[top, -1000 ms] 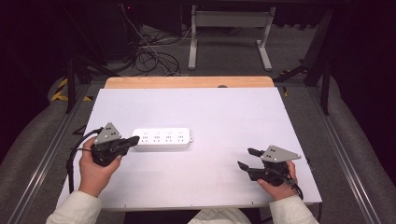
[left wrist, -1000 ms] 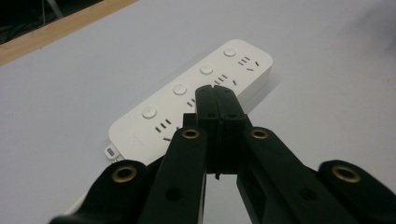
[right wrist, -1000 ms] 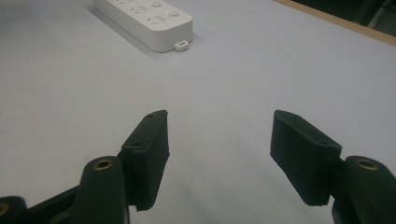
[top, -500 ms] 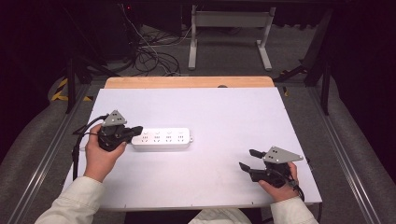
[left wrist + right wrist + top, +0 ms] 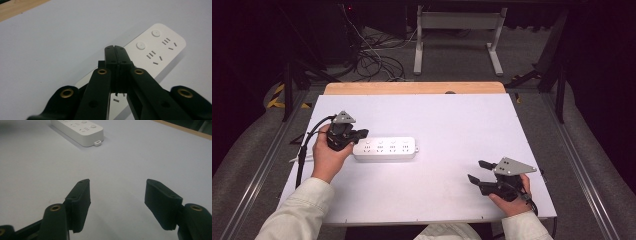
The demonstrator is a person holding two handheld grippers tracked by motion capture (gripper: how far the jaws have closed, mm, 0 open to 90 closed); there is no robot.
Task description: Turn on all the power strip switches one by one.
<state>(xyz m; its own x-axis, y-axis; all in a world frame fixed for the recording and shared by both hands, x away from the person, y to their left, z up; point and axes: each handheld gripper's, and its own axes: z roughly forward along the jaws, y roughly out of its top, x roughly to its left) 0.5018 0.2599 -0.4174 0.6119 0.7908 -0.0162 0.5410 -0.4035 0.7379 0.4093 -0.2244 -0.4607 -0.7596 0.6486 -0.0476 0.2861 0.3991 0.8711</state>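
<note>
Power strip (image 5: 385,148) lies flat on the white table (image 5: 442,120), left of centre in the high view. My left gripper (image 5: 360,134) sits over its left end, jaws pressed together with nothing between them; in the left gripper view they hide that end, so I cannot confirm contact. My right gripper (image 5: 477,171), lower right, stands wide and holds nothing, well apart from the strip.
</note>
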